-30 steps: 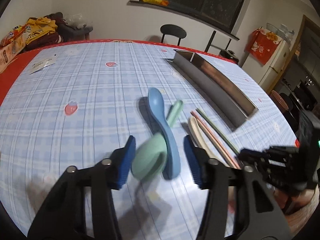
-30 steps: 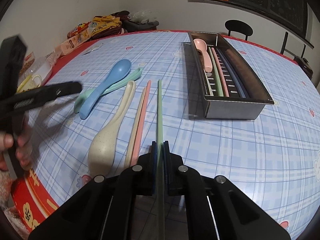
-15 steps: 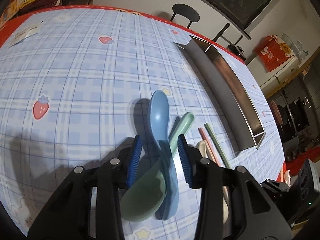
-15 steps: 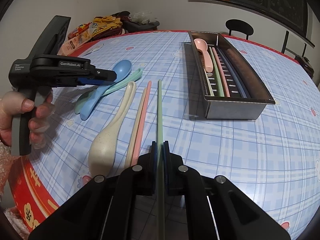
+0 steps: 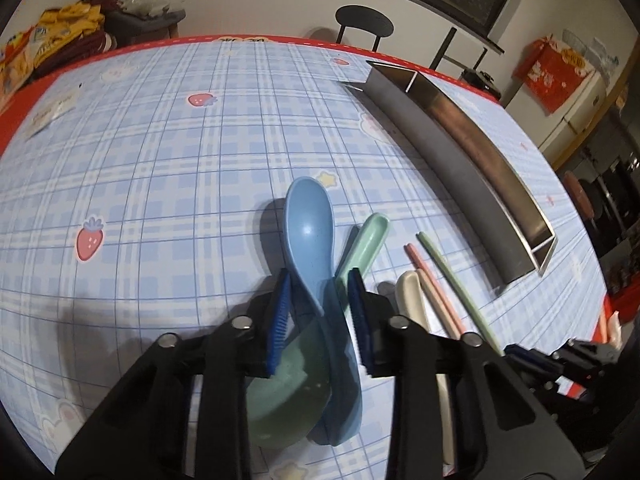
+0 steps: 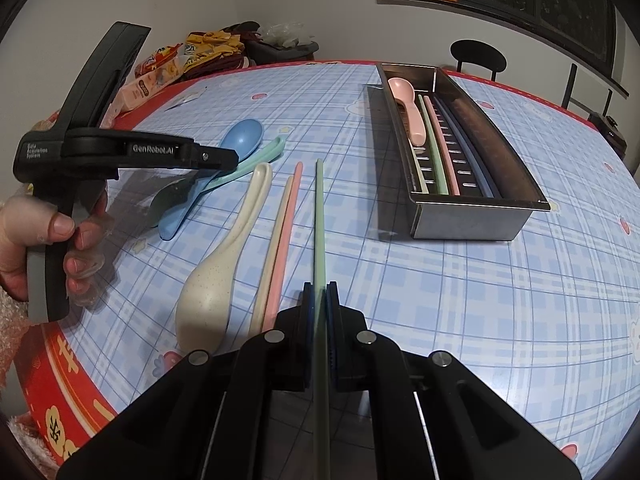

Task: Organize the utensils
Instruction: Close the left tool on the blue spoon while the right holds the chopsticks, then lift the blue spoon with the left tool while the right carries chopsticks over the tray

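Note:
A blue spoon [image 5: 310, 228] lies crossed over a green spoon [image 5: 370, 236] on the checked tablecloth. My left gripper [image 5: 320, 312] is open, its jaws either side of the blue spoon's handle, just above it; it also shows in the right wrist view [image 6: 216, 158]. My right gripper [image 6: 319, 316] is shut on a green chopstick [image 6: 320, 208], which lies along the table. Beside it lie a pink chopstick [image 6: 289, 216], a cream chopstick [image 6: 276, 232] and a cream spoon [image 6: 224, 264]. The metal tray [image 6: 516, 184] holds a pink spoon [image 6: 406, 100] and several chopsticks.
Snack bags [image 6: 168, 68] and dark clothes [image 5: 132, 24] lie at the table's far left edge. A black chair [image 5: 362, 24] stands behind the table. A paper slip [image 5: 52, 110] lies at the left. The red table edge [image 6: 72, 380] is close to my right gripper.
My left gripper has moved in over the crossed spoons and its jaws have narrowed around the blue spoon's handle. My right gripper has stayed still on the green chopstick.

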{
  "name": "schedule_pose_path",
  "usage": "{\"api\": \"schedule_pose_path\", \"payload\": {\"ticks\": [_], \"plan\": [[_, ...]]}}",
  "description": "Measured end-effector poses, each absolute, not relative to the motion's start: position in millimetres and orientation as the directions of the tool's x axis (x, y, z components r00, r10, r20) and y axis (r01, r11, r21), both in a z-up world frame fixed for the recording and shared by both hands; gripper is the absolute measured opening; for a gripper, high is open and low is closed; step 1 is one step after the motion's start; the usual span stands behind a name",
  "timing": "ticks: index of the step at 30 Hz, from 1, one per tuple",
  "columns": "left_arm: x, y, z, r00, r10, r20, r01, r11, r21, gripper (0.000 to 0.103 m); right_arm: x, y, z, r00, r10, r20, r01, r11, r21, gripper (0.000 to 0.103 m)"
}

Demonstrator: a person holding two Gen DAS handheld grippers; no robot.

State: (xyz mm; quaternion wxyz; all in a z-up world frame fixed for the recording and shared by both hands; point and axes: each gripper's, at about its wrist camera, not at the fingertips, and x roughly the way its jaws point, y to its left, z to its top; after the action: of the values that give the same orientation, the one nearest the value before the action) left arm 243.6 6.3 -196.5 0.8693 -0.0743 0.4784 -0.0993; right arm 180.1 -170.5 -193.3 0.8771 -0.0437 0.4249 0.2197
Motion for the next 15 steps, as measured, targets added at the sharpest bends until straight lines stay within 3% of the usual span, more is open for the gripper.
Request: {"api": "schedule_pose_path", "payload": {"ticks": [3,15], "plan": [[242,8,-198,0.519,-0.264,-0.813,0.107,0.964,-0.245,0.017,180,-171,-193,0.542,0.349,-0.764,-0.422,0.9,0.111,0.007],[221,25,-186,0.569,-0.329,-0.753,0.085,0.935,-0.345,0.011,179,-165,-194,0.555,0.318,-0.768,-0.426,0.902,0.066,0.007]]}}
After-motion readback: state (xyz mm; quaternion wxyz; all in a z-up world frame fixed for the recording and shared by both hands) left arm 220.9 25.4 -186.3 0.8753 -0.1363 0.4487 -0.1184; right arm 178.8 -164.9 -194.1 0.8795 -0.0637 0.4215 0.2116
